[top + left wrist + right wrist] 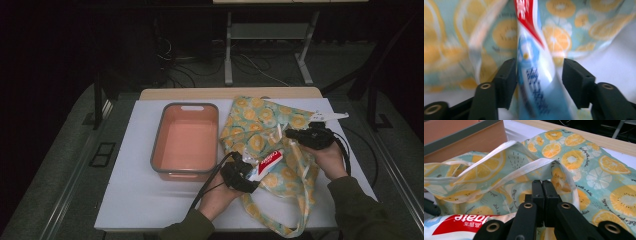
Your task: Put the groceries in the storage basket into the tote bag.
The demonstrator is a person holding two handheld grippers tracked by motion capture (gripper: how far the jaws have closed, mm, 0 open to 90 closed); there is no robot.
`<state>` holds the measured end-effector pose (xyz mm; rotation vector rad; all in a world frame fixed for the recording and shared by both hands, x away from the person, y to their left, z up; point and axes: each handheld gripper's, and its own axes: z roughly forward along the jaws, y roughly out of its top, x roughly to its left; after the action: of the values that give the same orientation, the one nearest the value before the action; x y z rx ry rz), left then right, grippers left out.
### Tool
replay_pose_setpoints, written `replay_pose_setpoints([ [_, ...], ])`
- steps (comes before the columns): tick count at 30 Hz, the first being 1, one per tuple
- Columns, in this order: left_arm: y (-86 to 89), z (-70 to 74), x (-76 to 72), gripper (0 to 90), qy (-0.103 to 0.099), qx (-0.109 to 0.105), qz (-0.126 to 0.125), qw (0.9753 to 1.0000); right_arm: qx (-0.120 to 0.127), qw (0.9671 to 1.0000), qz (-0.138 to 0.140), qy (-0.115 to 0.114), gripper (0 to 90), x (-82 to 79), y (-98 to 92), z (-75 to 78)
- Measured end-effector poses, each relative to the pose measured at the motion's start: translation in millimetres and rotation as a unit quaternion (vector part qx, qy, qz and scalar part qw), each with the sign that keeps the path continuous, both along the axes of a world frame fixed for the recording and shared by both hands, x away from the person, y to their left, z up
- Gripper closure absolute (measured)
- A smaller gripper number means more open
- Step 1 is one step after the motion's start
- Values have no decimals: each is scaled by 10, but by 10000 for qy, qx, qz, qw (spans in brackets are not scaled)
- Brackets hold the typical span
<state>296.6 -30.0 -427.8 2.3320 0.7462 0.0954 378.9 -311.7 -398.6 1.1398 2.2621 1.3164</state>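
Now left tongs grip toothpaste tube over bag

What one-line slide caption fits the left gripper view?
Left gripper jaws straddle a toothpaste tube above the citrus-print bag.

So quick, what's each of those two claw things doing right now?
Left gripper: jaws partly apart, the toothpaste tube between them; a firm grip cannot be told.
Right gripper: shut, pinching the fruit-print bag.
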Motion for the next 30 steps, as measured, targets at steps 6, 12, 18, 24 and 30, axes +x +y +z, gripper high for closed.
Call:
replay_pose_setpoints([
  [6,45,-49,28,449,257,-132,123,9995,-22,10000,18,-17,892,4,9,-9],
  [12,18,-35,33,521,224,-97,182,9995,-21,10000,9,-3,892,2,15,-10],
  [18,-66,-1,42,593,97,27,166,9998,-21,10000,23,-1,893,0,24,-8],
  [24,-221,21,129,623,-1,107,180,9998,-20,10000,47,-21,893,0,30,-4],
  [30,-408,21,329,633,-103,97,322,9994,22,10000,64,-51,894,-3,20,9],
])
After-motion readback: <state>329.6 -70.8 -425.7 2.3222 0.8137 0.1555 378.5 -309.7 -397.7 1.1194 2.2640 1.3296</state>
